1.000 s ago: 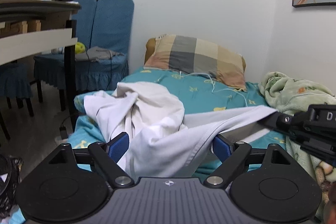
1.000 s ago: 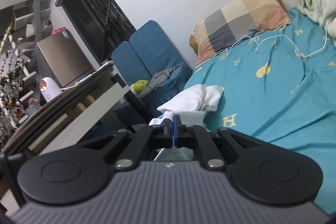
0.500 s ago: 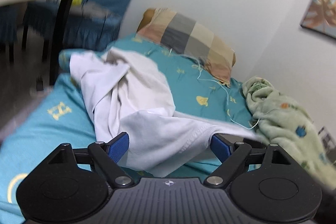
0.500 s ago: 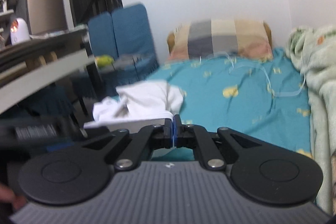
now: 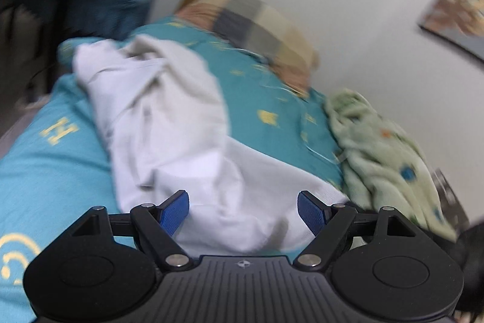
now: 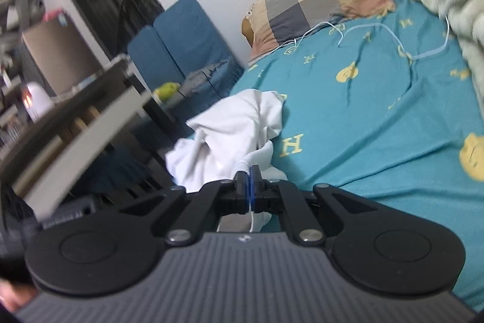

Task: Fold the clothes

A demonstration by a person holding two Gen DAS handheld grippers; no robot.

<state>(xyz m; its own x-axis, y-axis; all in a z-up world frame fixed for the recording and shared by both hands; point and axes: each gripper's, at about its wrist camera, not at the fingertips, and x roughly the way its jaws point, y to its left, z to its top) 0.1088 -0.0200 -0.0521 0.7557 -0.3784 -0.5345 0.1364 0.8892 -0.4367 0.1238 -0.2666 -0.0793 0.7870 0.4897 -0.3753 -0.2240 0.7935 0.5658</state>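
A crumpled white garment (image 5: 169, 123) lies along the teal bed sheet (image 5: 45, 171); the left wrist view is blurred. My left gripper (image 5: 243, 211) is open, its blue pads on either side of the garment's near hem, just above it. My right gripper (image 6: 250, 174) is shut on an edge of the white garment (image 6: 233, 132), pinching the cloth between its pads at the bed's left side. The rest of the garment trails away from it in a heap.
A checked pillow (image 6: 320, 2) lies at the head of the bed, with a white cable (image 6: 378, 32) on the sheet. A green blanket (image 5: 384, 153) is bunched on the right. Blue chairs (image 6: 181, 50) and a desk (image 6: 75, 123) stand left of the bed.
The left gripper has swung down and closer over the garment, still open. The right gripper keeps its hold on the cloth and has tilted and shifted, pulling the edge along.
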